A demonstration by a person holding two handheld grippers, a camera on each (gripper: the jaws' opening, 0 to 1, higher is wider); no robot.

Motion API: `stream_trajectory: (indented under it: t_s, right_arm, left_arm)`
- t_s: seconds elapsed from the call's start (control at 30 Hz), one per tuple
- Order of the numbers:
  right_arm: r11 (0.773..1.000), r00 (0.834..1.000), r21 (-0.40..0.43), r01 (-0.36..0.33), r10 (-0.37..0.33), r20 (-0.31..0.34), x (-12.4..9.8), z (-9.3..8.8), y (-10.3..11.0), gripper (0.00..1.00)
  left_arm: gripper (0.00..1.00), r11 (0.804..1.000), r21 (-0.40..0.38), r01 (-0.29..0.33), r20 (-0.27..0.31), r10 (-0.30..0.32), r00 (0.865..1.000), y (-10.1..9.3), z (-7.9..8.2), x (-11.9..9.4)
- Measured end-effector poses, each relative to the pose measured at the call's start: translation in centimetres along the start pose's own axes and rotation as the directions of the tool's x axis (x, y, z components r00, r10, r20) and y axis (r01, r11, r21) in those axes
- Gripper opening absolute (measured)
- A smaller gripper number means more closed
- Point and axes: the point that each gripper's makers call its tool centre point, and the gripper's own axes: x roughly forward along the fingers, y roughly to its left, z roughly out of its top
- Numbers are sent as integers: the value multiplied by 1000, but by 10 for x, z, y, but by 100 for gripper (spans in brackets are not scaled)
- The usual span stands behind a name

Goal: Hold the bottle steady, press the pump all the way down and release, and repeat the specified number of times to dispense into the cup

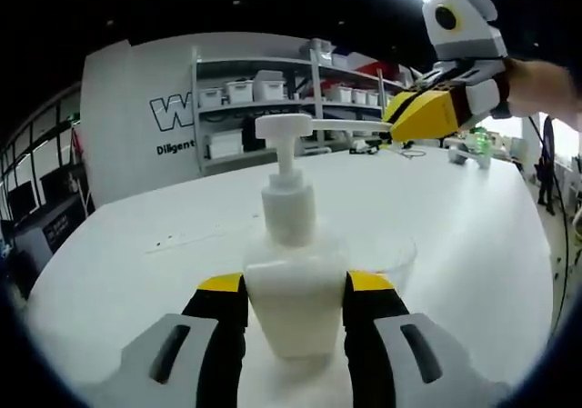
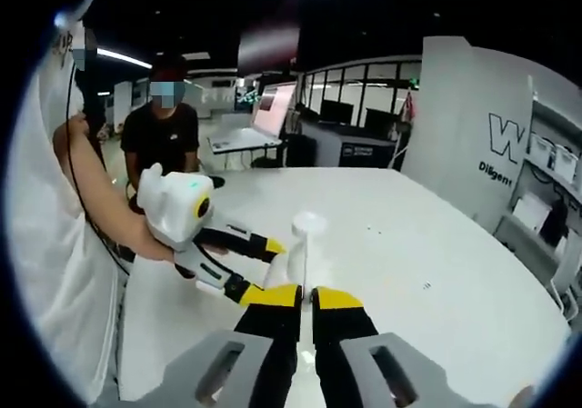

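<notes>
A white pump bottle (image 1: 293, 299) stands on the white table (image 1: 136, 244), and my left gripper (image 1: 296, 285) is shut on its body, one yellow-tipped jaw on each side. The pump head (image 1: 284, 126) is raised on its stem. My right gripper (image 1: 393, 122) comes in from the upper right with its jaws together, its tip level with the pump head and a little to its right. In the right gripper view the pump head (image 2: 309, 223) sits just beyond my right gripper (image 2: 306, 292), and the left gripper (image 2: 266, 267) holds the bottle from the left. A faint clear cup (image 1: 398, 249) sits behind the bottle.
The round white table (image 2: 436, 244) stretches wide around the bottle. Shelves with white bins (image 1: 264, 90) and a white lettered wall stand behind it. A person in a black shirt (image 2: 162, 135) stands past the far edge; a white sleeve (image 2: 45, 263) is at the left.
</notes>
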Motion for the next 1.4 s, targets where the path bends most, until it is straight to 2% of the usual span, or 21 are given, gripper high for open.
stream_trajectory:
  t_s: [0.03, 0.23, 0.27, 0.3, 0.33, 0.4, 0.47, 0.67, 0.73, 0.8, 0.9, 0.93, 1.0, 1.03, 1.1, 1.37, 1.4]
  right_arm:
    - [1000, 1000, 21, -4, 4, -10, 0, -2, 1, 0]
    - [1000, 1000, 2, -15, 15, -17, 1, -2, 4, 0]
    - [999, 1000, 30, -17, 17, -21, 1, -3, 4, 0]
    - [1000, 1000, 23, -16, 17, -21, 2, -3, 4, 0]
    - [1000, 1000, -22, -12, 12, -25, 2, -2, 5, 0]
    - [1000, 999, 15, -23, 23, -29, 2, -3, 7, 0]
    - [1000, 999, -19, -16, 15, -35, 2, -3, 6, 0]
    - [1000, 999, 0, -17, 17, -37, 2, -2, 6, 0]
    - [999, 999, -46, -18, 16, -43, 2, -1, 7, 0]
    - [1000, 999, -4, -16, 15, -40, 2, -1, 7, 0]
    - [1000, 999, -22, -13, 12, -43, 1, -1, 5, 0]
    - [1000, 999, -2, -22, 22, -35, 1, 1, 6, 0]
    - [999, 1000, -35, -5, 4, -21, 1, 7, 3, 0]
    - [1000, 1000, 5, -18, 18, -4, 1, 11, 6, 0]
    - [999, 1000, -33, -3, 3, -22, 3, 10, 2, 0]
    - [1000, 1000, -13, -10, 10, 3, 4, 18, 2, 0]
    - [999, 1000, -44, -2, 2, 1, 4, 20, 0, 0]
  left_arm:
    - [39, 1000, 2, 1, 0, -1, 1000, 0, 0, 0]
    - [39, 1000, 1, 1, -1, -1, 1000, 0, 0, 0]
    - [39, 1000, 1, 2, 0, -2, 1000, 0, 0, 0]
    - [39, 1000, 3, 2, -1, -2, 1000, 0, 0, 0]
    - [39, 1000, 2, 2, -3, -2, 1000, 0, 0, 0]
    - [39, 1000, 2, 1, -2, -1, 1000, 0, 0, 0]
    - [39, 1000, 3, 2, -1, -2, 1000, 0, 0, 0]
    - [39, 1000, 2, 2, -3, -2, 1000, -1, -1, 1]
    - [39, 1000, 0, 3, -3, -3, 1000, -1, -1, 1]
    - [39, 1000, -1, 3, -2, -3, 1000, -1, -1, 1]
    - [39, 1000, -3, 4, -3, -4, 1000, -2, -1, 1]
    - [39, 1000, 0, 5, -3, -5, 1000, -2, -2, 1]
    - [39, 1000, 0, 6, -4, -6, 1000, -2, -2, 1]
    - [39, 1000, -2, 6, -4, -6, 1000, -2, -2, 0]
    - [39, 1000, -2, 7, -4, -7, 1000, -2, -2, 0]
    - [39, 1000, -5, 8, -5, -8, 1000, -2, -3, 1]
    - [39, 1000, -4, 8, -7, -8, 1000, -2, -3, 1]
